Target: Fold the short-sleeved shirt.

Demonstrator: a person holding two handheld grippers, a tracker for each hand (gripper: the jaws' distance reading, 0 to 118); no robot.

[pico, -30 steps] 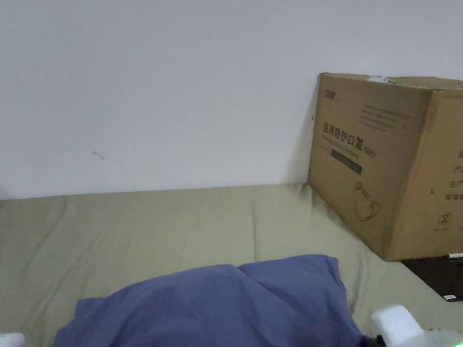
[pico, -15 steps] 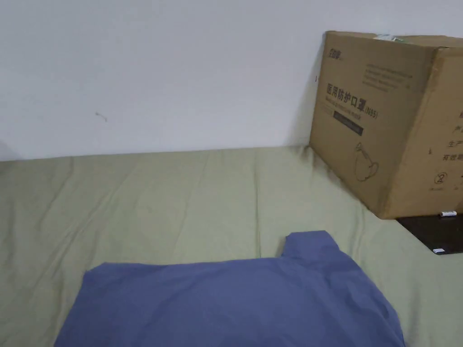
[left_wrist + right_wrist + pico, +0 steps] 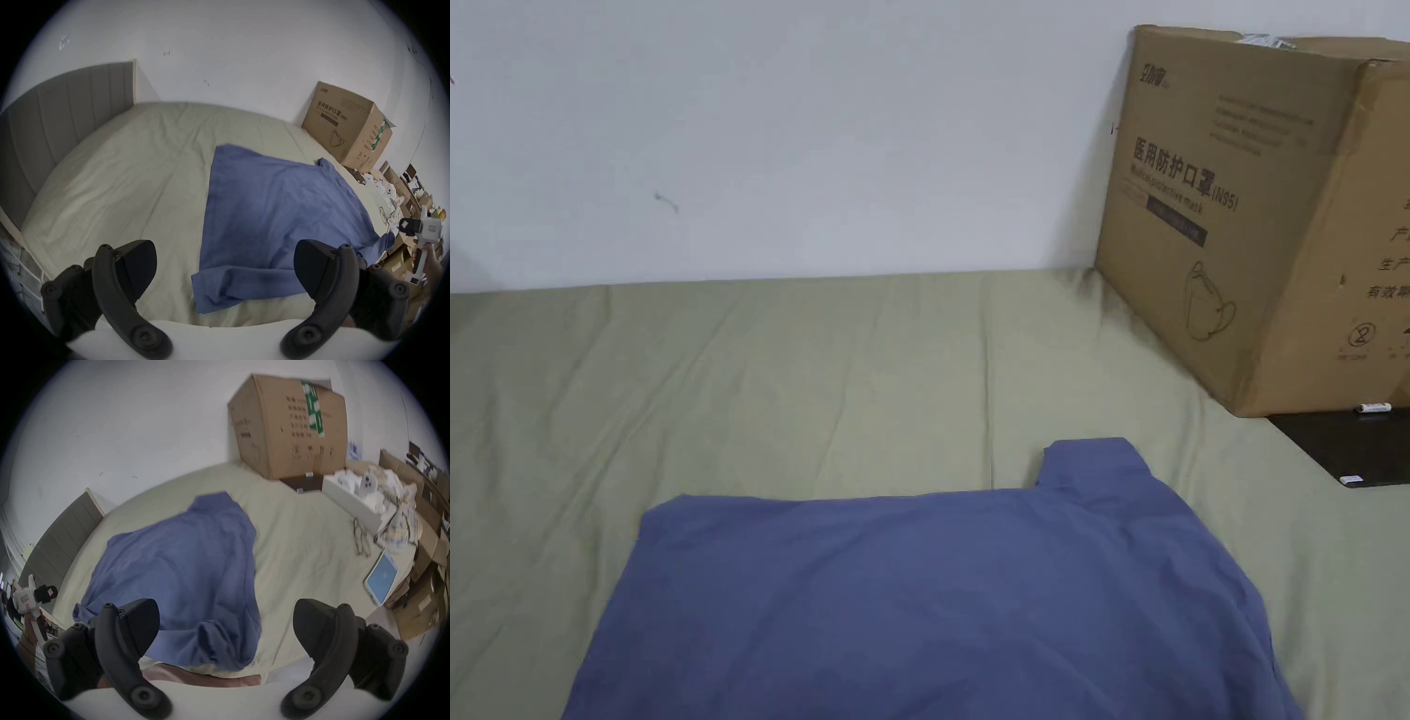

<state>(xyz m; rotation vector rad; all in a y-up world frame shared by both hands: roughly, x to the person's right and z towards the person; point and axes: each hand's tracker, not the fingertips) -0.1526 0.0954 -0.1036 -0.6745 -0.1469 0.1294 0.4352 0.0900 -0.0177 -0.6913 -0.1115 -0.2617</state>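
A blue short-sleeved shirt (image 3: 937, 600) lies spread at the near edge of an olive-sheeted bed (image 3: 825, 375); a cardboard box (image 3: 1266, 216) stands in its far right corner, against the wall (image 3: 778, 131).

Dim, even indoor light, soft shadows; both gripper views fisheye-warped with black vignette corners, right gripper view motion-blurred.

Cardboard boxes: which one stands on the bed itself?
The large brown cardboard box against the white wall; the other boxes are piled beside the bed.
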